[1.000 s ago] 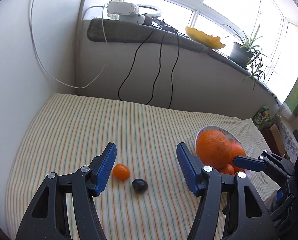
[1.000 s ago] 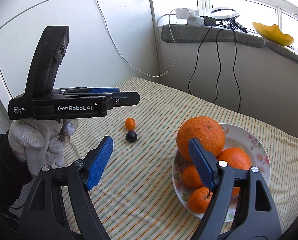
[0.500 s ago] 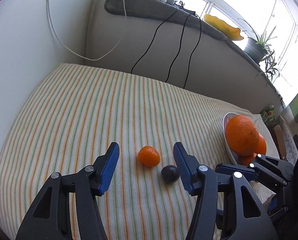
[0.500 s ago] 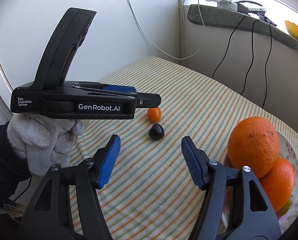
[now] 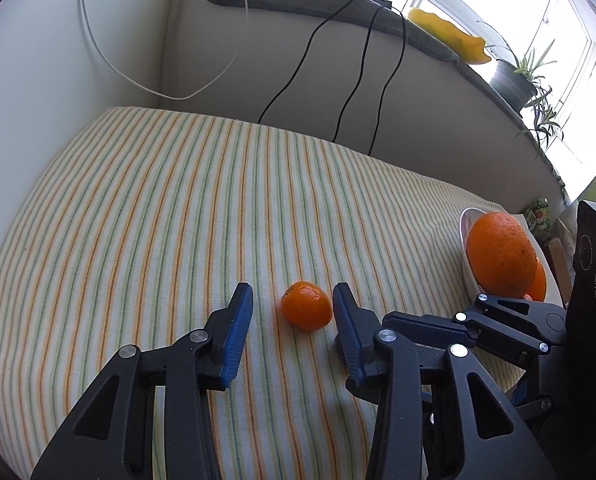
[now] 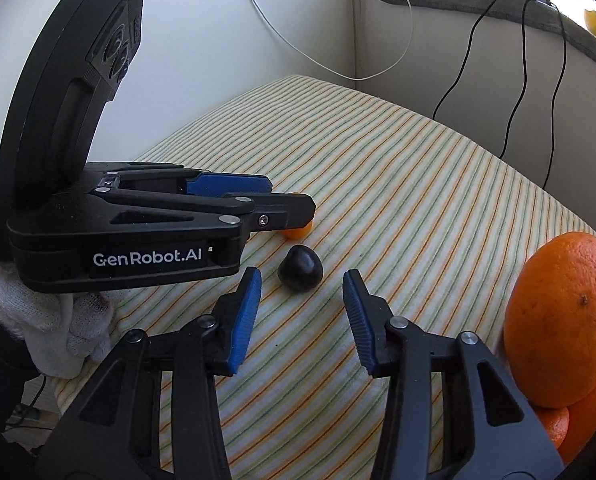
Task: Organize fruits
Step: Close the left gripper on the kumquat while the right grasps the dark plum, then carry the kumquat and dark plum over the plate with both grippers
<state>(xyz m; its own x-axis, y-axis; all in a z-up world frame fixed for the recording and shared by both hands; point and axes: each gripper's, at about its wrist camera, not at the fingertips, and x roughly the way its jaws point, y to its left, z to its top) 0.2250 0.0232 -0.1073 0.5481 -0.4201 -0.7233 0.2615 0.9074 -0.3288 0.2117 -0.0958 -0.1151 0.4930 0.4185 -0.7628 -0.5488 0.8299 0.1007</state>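
Observation:
A small orange tangerine [image 5: 306, 311] lies on the striped cloth, between the open blue pads of my left gripper [image 5: 294, 312], untouched by them. In the right wrist view only its edge [image 6: 296, 233] shows behind the left gripper [image 6: 258, 196]. A small dark plum [image 6: 300, 267] lies just ahead of my open, empty right gripper [image 6: 302, 292]; the left wrist view hides it behind the left gripper's right finger. A big orange [image 5: 501, 261] sits on smaller oranges in a white plate [image 5: 466, 240] at the right, also seen in the right wrist view [image 6: 561, 332].
The striped cloth [image 5: 178, 208] covers the table up to white walls at left and back. Black cables [image 5: 353, 92] and a white cable [image 5: 202, 92] hang from the grey sill. A potted plant [image 5: 513, 80] and yellow object [image 5: 449, 36] stand on the sill.
Both grippers moved forward and down. The tangerine now sits between the left pads, and the plum lies just ahead of the right pads. Both gripper openings have narrowed a little.

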